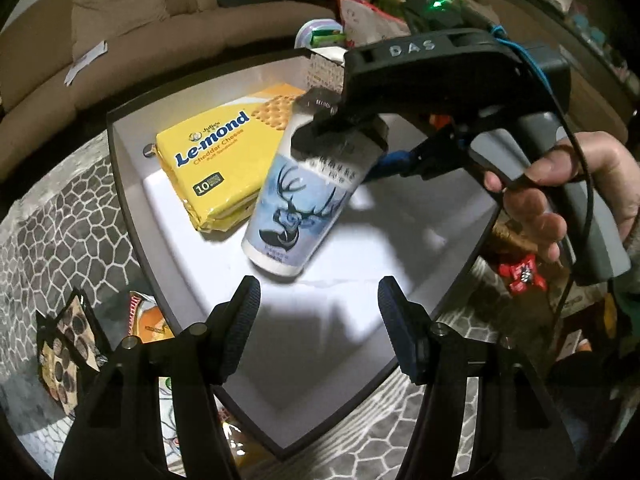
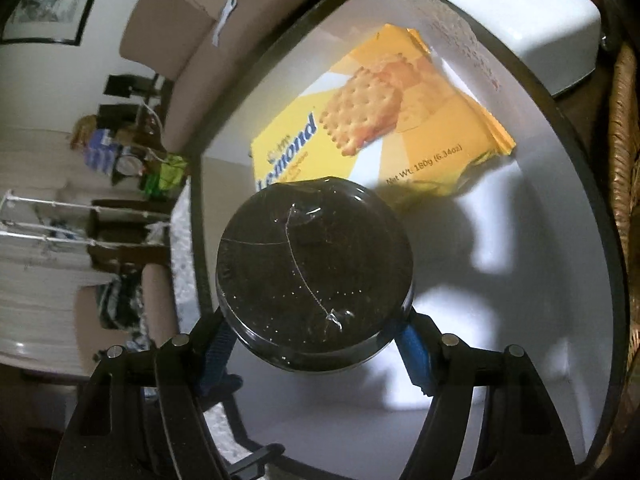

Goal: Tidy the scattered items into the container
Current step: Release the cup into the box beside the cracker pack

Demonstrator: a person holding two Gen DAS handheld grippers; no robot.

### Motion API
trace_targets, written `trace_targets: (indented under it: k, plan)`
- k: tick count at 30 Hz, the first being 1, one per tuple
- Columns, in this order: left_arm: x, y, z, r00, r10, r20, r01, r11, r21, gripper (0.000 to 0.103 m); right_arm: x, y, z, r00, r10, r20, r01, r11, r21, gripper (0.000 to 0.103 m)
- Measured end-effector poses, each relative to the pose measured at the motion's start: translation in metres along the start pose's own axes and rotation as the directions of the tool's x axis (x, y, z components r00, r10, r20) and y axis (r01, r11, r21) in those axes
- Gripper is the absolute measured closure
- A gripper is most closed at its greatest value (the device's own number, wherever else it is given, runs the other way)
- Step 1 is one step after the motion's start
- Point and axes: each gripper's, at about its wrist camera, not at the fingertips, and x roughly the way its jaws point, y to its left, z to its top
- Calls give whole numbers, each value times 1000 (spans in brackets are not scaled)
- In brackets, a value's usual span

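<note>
Lowering a lidded cup into the white box

Hovering over the white container [image 1: 132, 168], the right gripper [image 1: 340, 136] clamps a deer-printed cup [image 1: 296, 208] near its dark lid [image 2: 314, 276], its jaws spread wide around it. The cup's long axis tilts, base pointing down toward the box floor and lid angled up; from the frames it appears not yet set down. The left gripper [image 1: 320, 320] points into the same box just beside the cup, jaws about half open with nothing between them. Inside the box, a yellow Le-mond cracker pack [image 1: 216, 156] lies flat against one wall, beside the cup. Other snack packets [image 1: 68, 352] remain outside on the patterned rug [image 1: 56, 220].
</note>
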Motion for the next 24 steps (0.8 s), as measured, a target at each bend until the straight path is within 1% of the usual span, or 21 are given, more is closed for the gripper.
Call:
trace_targets:
  k: [2, 4, 7, 9, 10, 12, 13, 14, 16, 18, 24]
  plan:
    - [4, -3, 3, 1000, 12, -12, -12, 1000, 8, 45, 3, -3, -3, 999, -37, -18, 37, 999, 4, 30]
    - [8, -5, 4, 1000, 13, -19, -13, 1000, 14, 45, 6, -8, -4, 994, -103, -24, 103, 995, -6, 30]
    - [13, -9, 3, 1000, 8, -24, -8, 1000, 18, 45, 4, -15, -2, 995, -95, -31, 95, 995, 18, 30]
    - [15, -11, 3, 1000, 9, -29, -8, 1000, 19, 44, 3, -16, -1, 994, -97, -49, 98, 995, 8, 29]
    - [15, -12, 4, 999, 11, -31, -10, 1000, 20, 44, 2, -17, -1, 992, -113, -55, 114, 993, 14, 29]
    - [16, -12, 6, 999, 14, -35, -13, 1000, 18, 44, -4, -16, 1, 981, -189, -46, 188, 982, -11, 28]
    - [17, -12, 7, 999, 18, -36, -17, 1000, 14, 44, -6, -17, 1, 977, -208, -52, 208, 978, -15, 28]
    - [17, -12, 8, 999, 17, -36, -17, 1000, 10, 44, -8, -18, 0, 975, -214, -59, 213, 977, -9, 25]
    - [19, -13, 10, 999, 7, -38, -7, 1000, 3, 44, -14, -22, -1, 976, -208, -68, 208, 978, -4, 25]
    - [21, -15, 11, 999, 12, -43, -12, 1000, 7, 44, -18, -24, -3, 979, -191, -75, 191, 982, -10, 25]
    - [30, -24, 13, 997, 33, -72, -31, 999, 23, 44, -26, -6, -11, 975, -210, -76, 206, 977, -63, 25]
